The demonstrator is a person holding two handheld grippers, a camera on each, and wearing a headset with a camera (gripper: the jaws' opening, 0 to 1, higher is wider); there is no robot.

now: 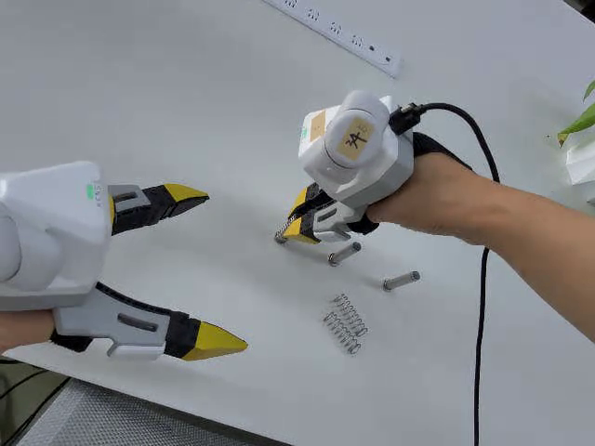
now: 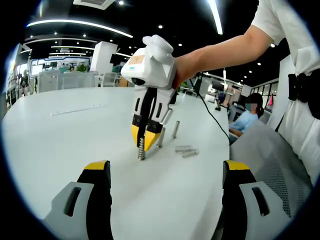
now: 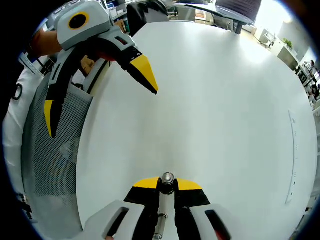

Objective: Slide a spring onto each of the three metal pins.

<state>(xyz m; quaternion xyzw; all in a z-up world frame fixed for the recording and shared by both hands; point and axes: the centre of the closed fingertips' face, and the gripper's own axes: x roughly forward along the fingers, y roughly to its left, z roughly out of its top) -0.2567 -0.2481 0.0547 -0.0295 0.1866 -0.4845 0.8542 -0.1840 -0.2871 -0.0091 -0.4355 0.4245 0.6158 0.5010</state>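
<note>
My right gripper (image 1: pixel 297 228) points down at the table, shut on a spring (image 2: pixel 141 149) that stands upright under its yellow tips. In the right gripper view the coil's end (image 3: pixel 167 182) sits between the jaws with a metal shaft behind it. Two bare metal pins (image 1: pixel 344 253) (image 1: pixel 401 280) stand just right of it. Two loose springs (image 1: pixel 344 322) lie side by side in front of the pins. My left gripper (image 1: pixel 223 269) is open and holds nothing, a short way left of the spring, with its own jaws (image 2: pixel 166 167) aimed at the right gripper (image 2: pixel 145 137).
A white power strip (image 1: pixel 339 32) lies along the table's far side. A black cable (image 1: pixel 482 279) runs from the right gripper off the near edge. Green leaves (image 1: pixel 578 121) show at the far right. The table's front edge (image 1: pixel 186 413) is close below the left gripper.
</note>
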